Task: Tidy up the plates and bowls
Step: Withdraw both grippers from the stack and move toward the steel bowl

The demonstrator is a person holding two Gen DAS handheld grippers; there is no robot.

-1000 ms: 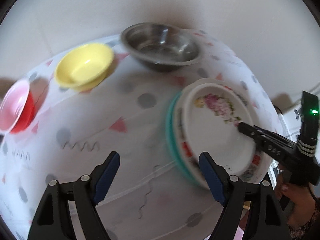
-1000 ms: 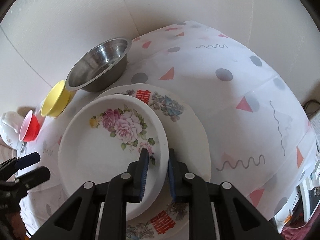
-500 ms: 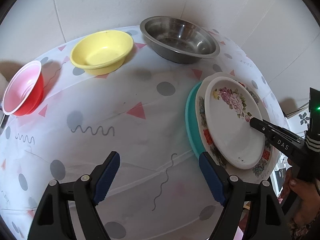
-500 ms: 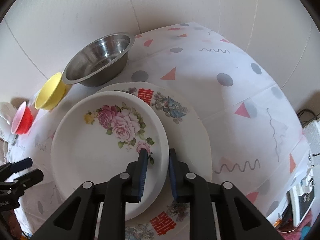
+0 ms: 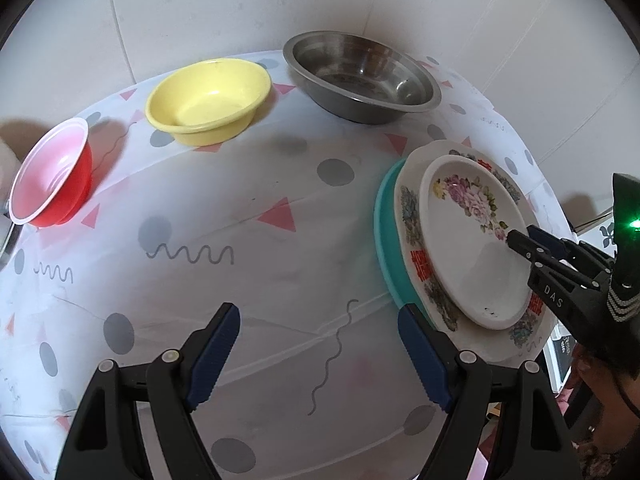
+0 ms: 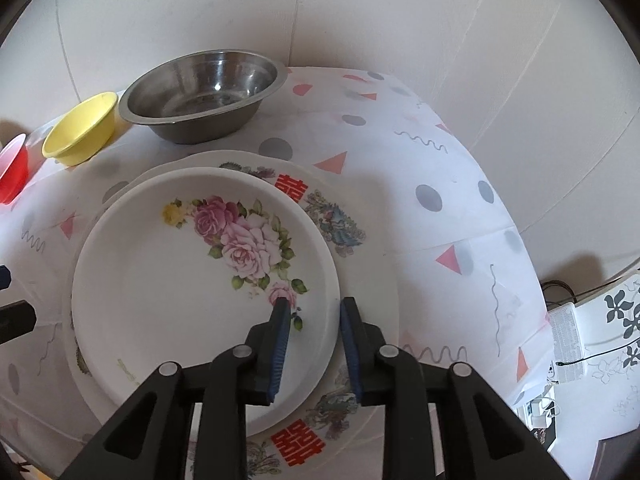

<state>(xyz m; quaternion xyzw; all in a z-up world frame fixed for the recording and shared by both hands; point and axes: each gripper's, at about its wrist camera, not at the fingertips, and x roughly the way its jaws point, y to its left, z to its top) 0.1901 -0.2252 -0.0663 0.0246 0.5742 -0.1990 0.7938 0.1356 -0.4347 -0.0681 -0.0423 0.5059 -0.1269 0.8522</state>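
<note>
The right gripper [image 6: 314, 312] straddles the near rim of the rose plate [image 6: 168, 280], jaws opening, pads off the rim it pinched a second ago. That plate rests on the red-lettered plate [image 6: 360, 280] over a teal plate [image 5: 386, 240]. The left gripper [image 5: 320, 352] hangs wide apart above bare tablecloth [image 5: 240, 240], bowls lined along the far edge

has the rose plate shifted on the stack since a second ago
Cannot tell. The rose plate sits on the larger plate as before, rim near the red characters; only the right gripper fingers are opening around its rim.
</note>
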